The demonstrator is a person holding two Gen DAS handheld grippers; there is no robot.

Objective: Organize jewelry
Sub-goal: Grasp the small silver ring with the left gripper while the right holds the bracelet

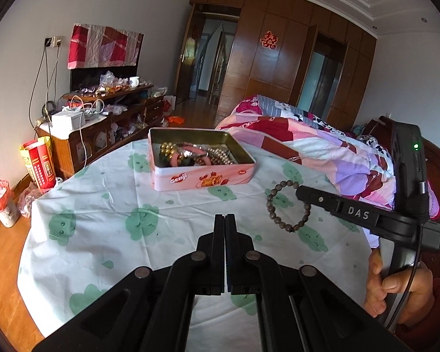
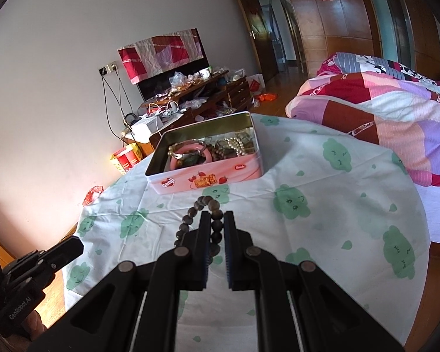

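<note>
on the green-patterned cloth [image 1: 108, 228] the pink tin [image 1: 202, 173] sits open, holding bangles and pearls. right gripper [image 2: 217, 220] pinches the dark bead bracelet [image 2: 199, 208] just before the tin; left gripper [image 1: 225, 220] is pressed together, gripping nothing.

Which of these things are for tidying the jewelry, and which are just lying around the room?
For the job:
- brown bead bracelet, pinched in the right gripper
- pink tin holding other jewelry
- left gripper, shut and empty

Just lying about:
- patchwork quilt
- cluttered wooden cabinet
- red bag
</note>
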